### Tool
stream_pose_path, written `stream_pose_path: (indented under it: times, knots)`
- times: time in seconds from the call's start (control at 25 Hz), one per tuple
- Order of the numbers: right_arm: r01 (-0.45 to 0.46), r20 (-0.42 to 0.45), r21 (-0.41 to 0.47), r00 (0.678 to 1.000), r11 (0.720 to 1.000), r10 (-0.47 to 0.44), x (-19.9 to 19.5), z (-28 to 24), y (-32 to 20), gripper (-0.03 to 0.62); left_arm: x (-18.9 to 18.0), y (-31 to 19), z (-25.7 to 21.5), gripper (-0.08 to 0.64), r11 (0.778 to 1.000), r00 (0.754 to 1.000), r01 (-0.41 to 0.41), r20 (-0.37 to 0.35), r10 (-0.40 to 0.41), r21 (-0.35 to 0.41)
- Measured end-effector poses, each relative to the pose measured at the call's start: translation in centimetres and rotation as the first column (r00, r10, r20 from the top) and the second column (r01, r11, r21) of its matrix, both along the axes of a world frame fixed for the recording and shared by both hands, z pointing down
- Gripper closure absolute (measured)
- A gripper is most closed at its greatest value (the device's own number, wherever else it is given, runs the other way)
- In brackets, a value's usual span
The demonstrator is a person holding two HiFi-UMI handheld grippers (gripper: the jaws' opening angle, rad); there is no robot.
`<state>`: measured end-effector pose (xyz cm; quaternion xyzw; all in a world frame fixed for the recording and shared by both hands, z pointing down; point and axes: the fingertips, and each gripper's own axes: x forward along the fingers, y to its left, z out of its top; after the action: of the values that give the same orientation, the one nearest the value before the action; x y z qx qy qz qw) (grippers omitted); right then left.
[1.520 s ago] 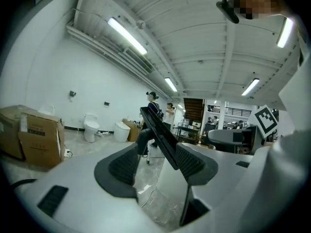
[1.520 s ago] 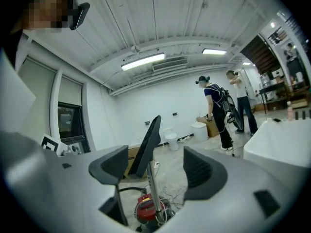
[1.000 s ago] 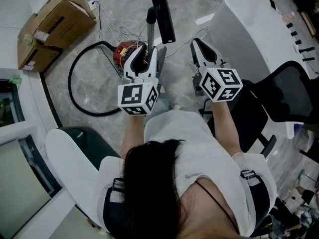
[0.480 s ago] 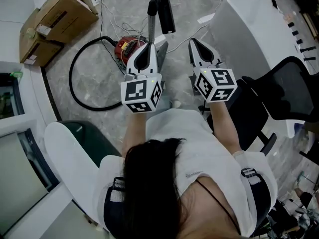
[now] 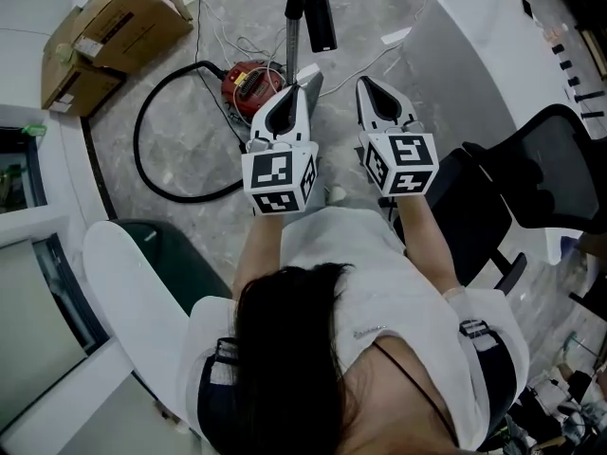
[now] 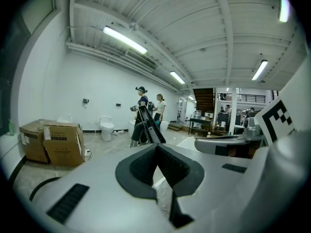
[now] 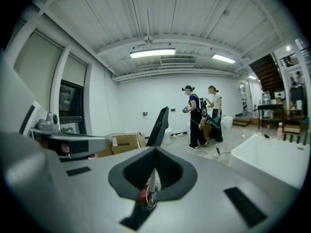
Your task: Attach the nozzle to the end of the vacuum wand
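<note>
- The left hand-held gripper (image 5: 302,88) has its jaws pressed together with nothing between them. In its own view the left hand-held gripper (image 6: 156,147) shows its dark pads meeting at a point.
- The right hand-held gripper (image 5: 366,83) is closed and empty too. It is held beside the left one without touching it.
- Just past the left tips in the head view stands the vacuum wand (image 5: 293,36), a silver tube. Neither gripper touches it.
- Of the two gripper views, only the right one shows the tube through the notch under its jaws, with the red vacuum body (image 7: 144,195) at its foot.
- The wand's long axis is near upright. Its lower end is by the red vacuum body on the floor, and its upper end is beside a long black bar (image 5: 315,8), apparently the nozzle.
- The bar leans, its top to the left in the left gripper view and to the right in the right gripper view.
- Only the head view shows the black hose (image 5: 156,159) looping over the floor, left of the left gripper.
</note>
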<state>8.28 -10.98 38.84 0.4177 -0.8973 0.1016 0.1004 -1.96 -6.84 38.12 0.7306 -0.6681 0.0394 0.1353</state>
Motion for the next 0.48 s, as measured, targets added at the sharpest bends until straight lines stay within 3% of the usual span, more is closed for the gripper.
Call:
stream_pose_path:
  times: [0.48]
  knots:
    - [0.042,-0.068,0.039,0.997,0.998,-0.039,-1.6,0.2,0.9,0.578,0.6,0.0,0.4,0.558,0.998,0.998,0.051,-0.037,-0.052,-0.023]
